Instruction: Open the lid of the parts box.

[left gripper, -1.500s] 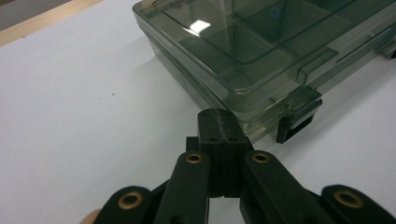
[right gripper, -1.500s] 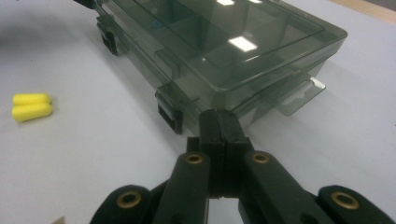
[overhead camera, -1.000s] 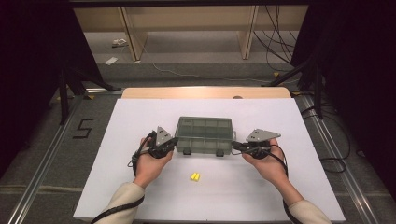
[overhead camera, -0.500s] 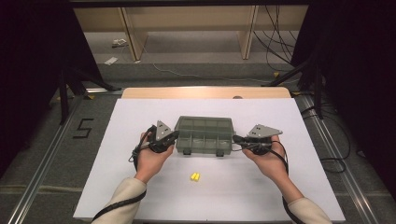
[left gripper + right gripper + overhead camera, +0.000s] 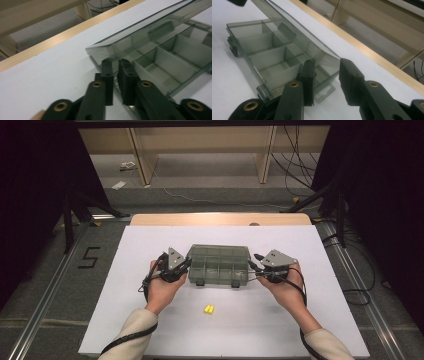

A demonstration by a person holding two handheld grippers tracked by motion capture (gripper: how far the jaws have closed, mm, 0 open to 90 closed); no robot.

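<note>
Both grippers sit at the ends of a clear grey compartment box (image 5: 218,265) in the middle of the white table sheet (image 5: 125,270). On the box's left end, the left gripper (image 5: 186,268) has its jaws drawn almost together; in the left gripper view (image 5: 113,65) the two black fingers stand close with a thin slit between them, right at the corner of the box where the lid (image 5: 140,32) meets the base, and they seem to pinch the edge of the box wall, though the exact contact is hard to read. On the right end, the right gripper (image 5: 252,270) is spread; in the right gripper view (image 5: 324,72) one finger lies against the box's end wall and the other stands apart from it over the bare sheet, with nothing clasped between them.

Both gripper views show the lid lifted at a slant above the base, whose inner dividers (image 5: 272,53) form several compartments that look empty. A small hang tab (image 5: 324,93) juts from the near end of the box, lying flat on the sheet.

Near the person's side of the sheet, well apart from the box, lie two small yellow pieces (image 5: 208,309), side by side and touching. A wooden table edge (image 5: 220,219) runs along the far side of the sheet
</note>
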